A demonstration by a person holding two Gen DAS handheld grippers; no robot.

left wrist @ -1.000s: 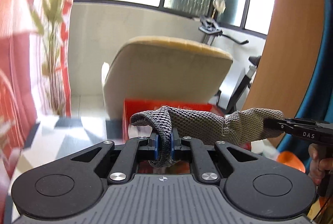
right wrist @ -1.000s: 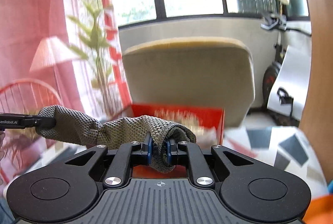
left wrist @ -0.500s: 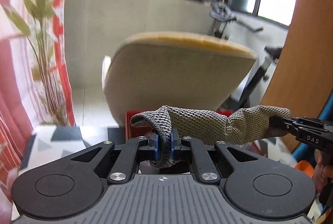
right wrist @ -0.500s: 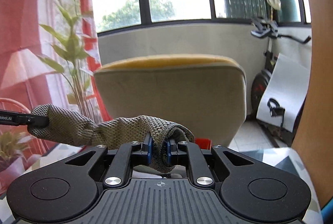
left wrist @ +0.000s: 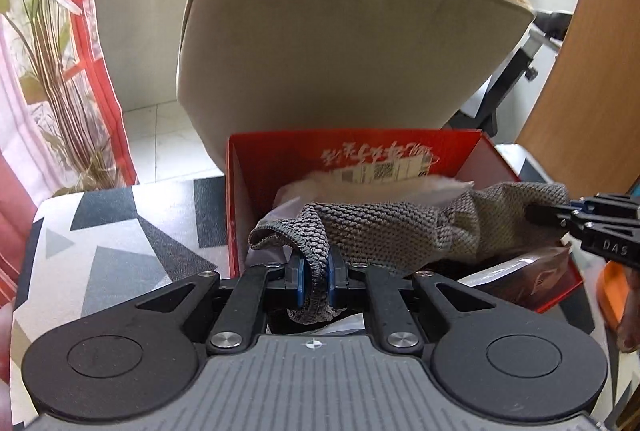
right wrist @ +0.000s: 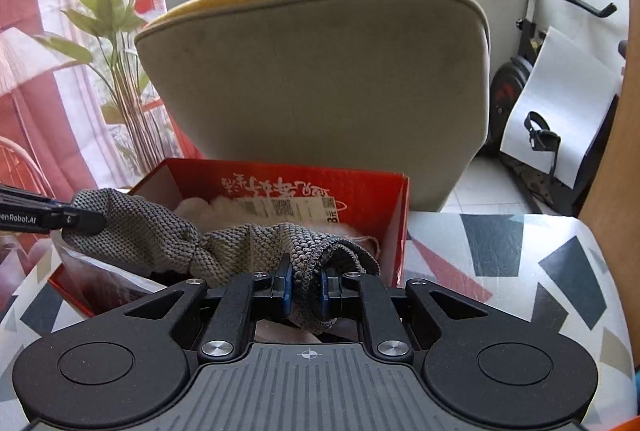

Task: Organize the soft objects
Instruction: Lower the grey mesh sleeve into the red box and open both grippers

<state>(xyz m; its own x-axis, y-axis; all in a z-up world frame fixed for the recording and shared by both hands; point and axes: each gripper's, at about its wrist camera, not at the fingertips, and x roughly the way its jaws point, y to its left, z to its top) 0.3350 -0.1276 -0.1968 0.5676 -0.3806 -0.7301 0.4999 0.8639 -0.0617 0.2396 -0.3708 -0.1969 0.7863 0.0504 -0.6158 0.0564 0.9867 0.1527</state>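
A grey knitted cloth point(left wrist: 380, 231) hangs stretched between both grippers, just above an open red box point(left wrist: 236, 207). My left gripper point(left wrist: 316, 281) is shut on one end of it. The other end is pinched by my right gripper point(left wrist: 560, 215), seen at the right edge of the left wrist view. In the right wrist view the same cloth point(right wrist: 160, 235) runs from my right gripper point(right wrist: 306, 289), shut on it, leftwards to the left gripper point(right wrist: 86, 221). The red box point(right wrist: 392, 227) holds white fluffy material point(right wrist: 208, 209) and plastic-wrapped items.
The box stands on a table with a grey, black and white geometric cover point(left wrist: 116, 247) point(right wrist: 520, 263). A beige chair back point(left wrist: 340, 31) rises right behind the box. A plant and red curtain point(left wrist: 60, 51) stand left; an exercise bike point(right wrist: 532, 71) stands right.
Both grippers have come forward and down with the cloth held taut. The red box, earlier low and partly hidden, now lies directly under the cloth, its inside visible.
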